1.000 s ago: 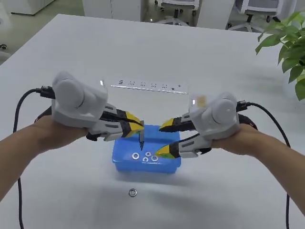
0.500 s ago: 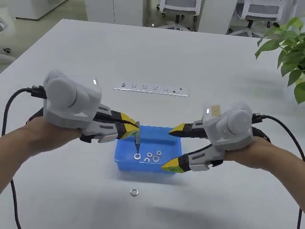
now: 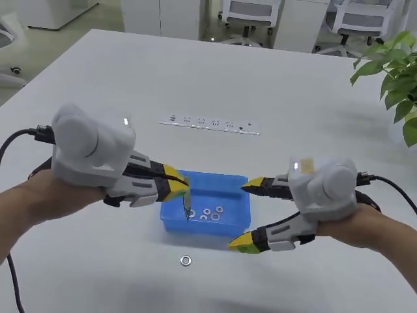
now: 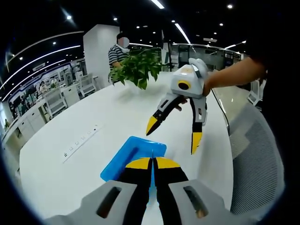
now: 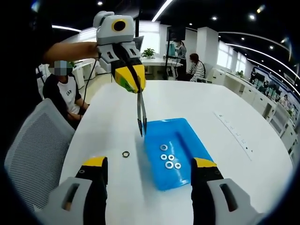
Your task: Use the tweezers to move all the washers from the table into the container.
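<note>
While one washer [image 3: 186,261] still waits on the tabletop [image 3: 130,85], the tweezers [image 3: 186,205] hang over the container [image 3: 231,195].
The left tool [image 3: 171,184] is clamped on the tweezers, tips down at the container's left edge beside the washers in it [image 3: 207,213]. The drop-off looks finished; next, the tips must clear the near wall and straddle the lone washer. The right tool [image 3: 244,215], jaws wide apart and empty, has drawn back from the container since a second ago.

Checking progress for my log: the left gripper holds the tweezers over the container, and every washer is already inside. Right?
Not all: one washer lies on the table beside the container, as the head view shows. The left gripper does hold the tweezers over it.
</note>
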Motion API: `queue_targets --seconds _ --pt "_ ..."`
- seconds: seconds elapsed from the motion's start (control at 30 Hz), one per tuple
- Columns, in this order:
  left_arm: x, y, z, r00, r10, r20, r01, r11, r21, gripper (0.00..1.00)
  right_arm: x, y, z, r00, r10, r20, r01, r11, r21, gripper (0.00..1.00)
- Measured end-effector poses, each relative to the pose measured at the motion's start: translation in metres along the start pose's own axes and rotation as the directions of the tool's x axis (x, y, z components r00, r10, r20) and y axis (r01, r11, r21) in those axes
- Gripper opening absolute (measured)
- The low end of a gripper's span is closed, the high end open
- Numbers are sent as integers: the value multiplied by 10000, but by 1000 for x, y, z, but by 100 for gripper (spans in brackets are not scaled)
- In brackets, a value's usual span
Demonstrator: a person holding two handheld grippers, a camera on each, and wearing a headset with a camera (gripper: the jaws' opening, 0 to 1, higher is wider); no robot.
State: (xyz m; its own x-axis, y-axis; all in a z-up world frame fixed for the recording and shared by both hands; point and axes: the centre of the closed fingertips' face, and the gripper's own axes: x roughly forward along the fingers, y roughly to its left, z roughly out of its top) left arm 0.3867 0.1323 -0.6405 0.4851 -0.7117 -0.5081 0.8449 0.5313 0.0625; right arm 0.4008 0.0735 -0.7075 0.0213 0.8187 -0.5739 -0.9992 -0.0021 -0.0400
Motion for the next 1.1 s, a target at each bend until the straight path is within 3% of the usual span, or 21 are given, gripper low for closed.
queue_targets --seconds 0.47,0.8,1.1 --pt "6 -19 -19 9996 -284 -13 284 9992 287 6 10 15 -4 9996 283 -28 -283 9996 -24 74" --pt "15 -23 -38 9985 -502 -216 512 9975 481 6 19 26 -3 9984 566 10 -566 9983 -161 70" --pt "20 -27 -45 9980 -566 -290 579 9972 477 6 29 35 -5 9959 890 -127 -895 9950 -451 64"
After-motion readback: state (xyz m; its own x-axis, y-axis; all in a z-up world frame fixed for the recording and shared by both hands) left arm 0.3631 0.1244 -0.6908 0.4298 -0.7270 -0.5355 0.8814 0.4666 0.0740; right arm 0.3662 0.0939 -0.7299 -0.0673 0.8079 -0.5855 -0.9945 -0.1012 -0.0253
